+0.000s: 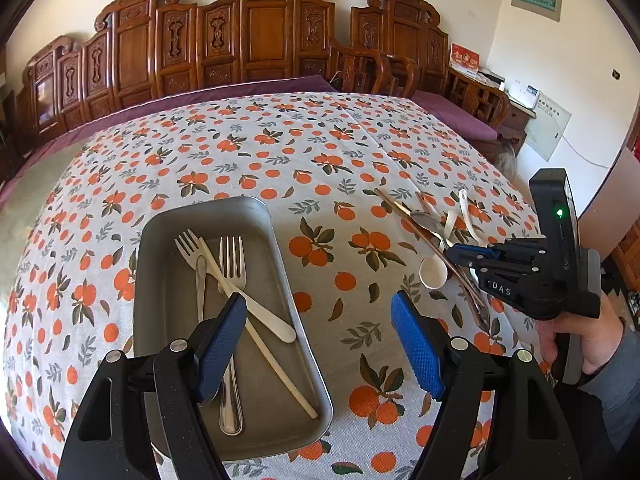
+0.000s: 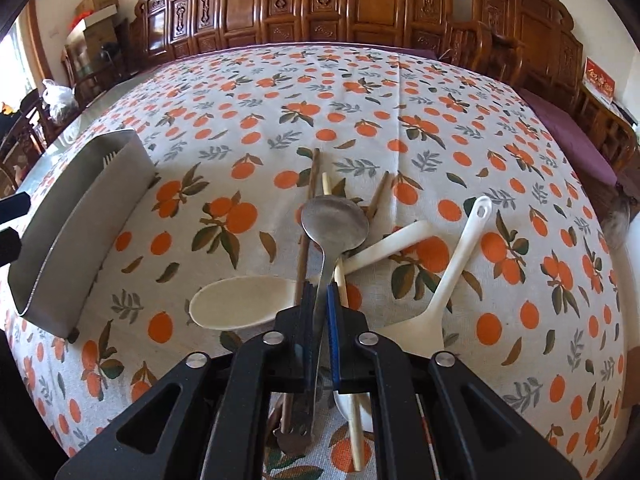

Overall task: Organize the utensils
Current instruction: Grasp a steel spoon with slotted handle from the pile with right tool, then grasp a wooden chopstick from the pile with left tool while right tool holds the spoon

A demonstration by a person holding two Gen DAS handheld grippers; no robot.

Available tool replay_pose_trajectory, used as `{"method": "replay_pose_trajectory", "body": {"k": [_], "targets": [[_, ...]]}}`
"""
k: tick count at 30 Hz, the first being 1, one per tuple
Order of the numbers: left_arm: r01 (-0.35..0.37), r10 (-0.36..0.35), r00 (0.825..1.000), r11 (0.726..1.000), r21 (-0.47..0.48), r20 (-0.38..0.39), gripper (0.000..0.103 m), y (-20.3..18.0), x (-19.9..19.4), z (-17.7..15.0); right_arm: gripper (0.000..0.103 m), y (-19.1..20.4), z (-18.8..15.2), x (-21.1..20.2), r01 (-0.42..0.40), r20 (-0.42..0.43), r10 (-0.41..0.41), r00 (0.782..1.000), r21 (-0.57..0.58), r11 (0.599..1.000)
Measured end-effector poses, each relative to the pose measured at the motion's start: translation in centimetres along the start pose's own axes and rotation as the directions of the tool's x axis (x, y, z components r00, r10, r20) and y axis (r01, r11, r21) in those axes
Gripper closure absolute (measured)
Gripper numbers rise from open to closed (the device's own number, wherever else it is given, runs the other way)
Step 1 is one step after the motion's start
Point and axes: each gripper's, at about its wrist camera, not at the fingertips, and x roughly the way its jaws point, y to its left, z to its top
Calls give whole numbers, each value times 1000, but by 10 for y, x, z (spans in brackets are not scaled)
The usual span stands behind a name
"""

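In the left wrist view, the metal tray point(image 1: 280, 396) lies at lower left of centre on the bench point(image 1: 280, 152), which is covered by an orange-print cloth. Inside it are two forks: the pale fork point(image 1: 224, 276) lies slanted, and the steel fork point(image 1: 231, 320) runs straight toward the bottom of the frame. A single light chopstick point(image 1: 276, 360) crosses both. The left hand-held gripper point(image 1: 320, 344) hangs over the tray's near end with its jaws released and nothing between them; one blue pad point(image 1: 222, 344) covers part of the steel fork's handle.

Toward the right of that frame, the loose pile of utensils point(image 1: 432, 232) lies on the cloth, well apart from the tray. The right hand-held gripper point(image 1: 460, 254) reaches into it, held by a hand point(image 1: 580, 340) at the frame's right edge.

In the right wrist view, the tray point(image 2: 80, 220) sits at far left. At centre, the right hand-held gripper point(image 2: 320, 304) is clenched on the handle of the metal spoon point(image 2: 335, 222), whose bowl points up the frame. A white spoon point(image 2: 240, 302) lies just left of the jaws, dark chopsticks point(image 2: 310, 196) pass beneath, and a white ladle-like spoon point(image 2: 456, 268) lies to the right.

The step in hand looks to be picking the metal spoon out of the pile. Next it likely needs a clean lift without dragging its neighbours, then a carry leftward to the tray.
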Motion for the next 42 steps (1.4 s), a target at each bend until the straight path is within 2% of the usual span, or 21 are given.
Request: {"method": "replay_pose_trajectory", "body": {"k": [4,11,19,25,33,37,42], "targets": [[3,-3,1000,1000,-1,2,32,-1,-1,0,89,-1,3,5,10,-20,-10,1000,18,1000],[0,0,1000,1000,2,1,32,-2,-1,0,88,-1,4,10,-8,-39,10,999,49,999],[-11,11,1000,1000,15,3,32,-11,-1,-1,95,-4,2,6,-61,-37,64,997,81,995],[-24,24,1000,999,23,6,32,-19,0,-4,96,-1,6,-15,-126,34,123,992,75,989],[-16,16,1000,1000,16,11,32,-31,0,-2,96,-16,11,-37,-167,111,157,981,94,981],[-27,27,1000,999,23,-1,32,-39,4,0,96,-30,12,-46,-139,142,125,982,95,986],[-41,42,999,998,43,-19,32,-55,14,7,96,-48,11,-42,-93,143,80,987,88,992]]}}
